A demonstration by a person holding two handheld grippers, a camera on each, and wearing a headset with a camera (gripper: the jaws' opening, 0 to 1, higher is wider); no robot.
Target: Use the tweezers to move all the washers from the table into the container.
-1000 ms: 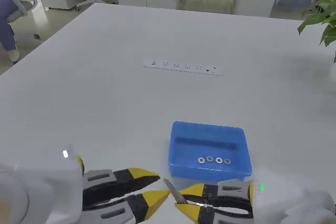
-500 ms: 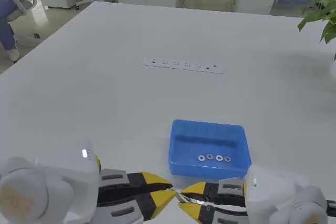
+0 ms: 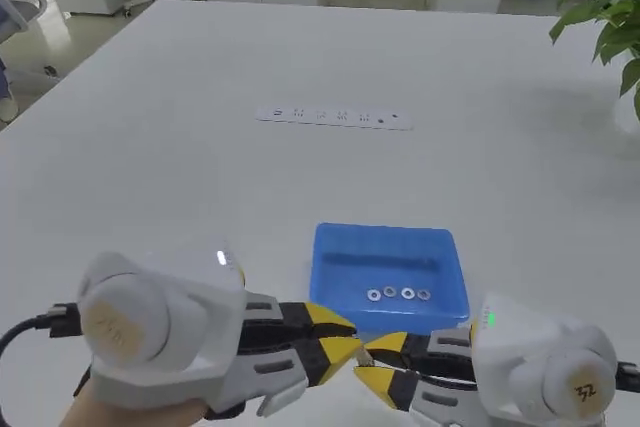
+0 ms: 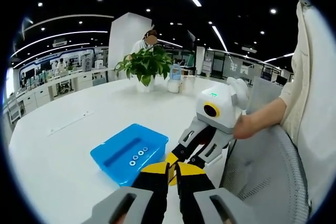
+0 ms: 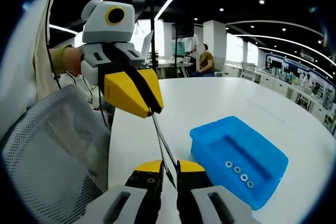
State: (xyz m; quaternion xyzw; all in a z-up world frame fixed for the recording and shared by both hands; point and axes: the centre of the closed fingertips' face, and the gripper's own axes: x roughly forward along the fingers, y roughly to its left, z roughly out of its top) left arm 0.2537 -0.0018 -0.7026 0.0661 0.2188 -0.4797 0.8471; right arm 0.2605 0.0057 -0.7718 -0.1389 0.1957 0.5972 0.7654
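A blue container [image 3: 385, 237] stands near the table's front edge, with several washers [image 3: 398, 294] in a row inside it. The container [image 5: 210, 135] and the washers [image 5: 239, 170] lie to the right in the right gripper view. My right gripper [image 5: 169, 174] is shut on the base of thin metal tweezers [image 5: 161, 140]. Their far end meets the tips of my left gripper [image 5: 150, 111], which looks shut on it. In the head view my left gripper [image 3: 355, 345] and right gripper [image 3: 368, 367] face tip to tip just in front of the container. In the left gripper view my left gripper [image 4: 172, 174] has its jaws together.
A white power strip [image 3: 330, 116] lies across the middle of the table. A potted plant [image 3: 600, 27] stands at the far right. A grey mesh chair [image 4: 262, 171] is close behind the grippers. People stand in the office beyond.
My left gripper has moved right toward the right gripper, and its tips now meet the tweezers' end. The head view has shifted slightly.
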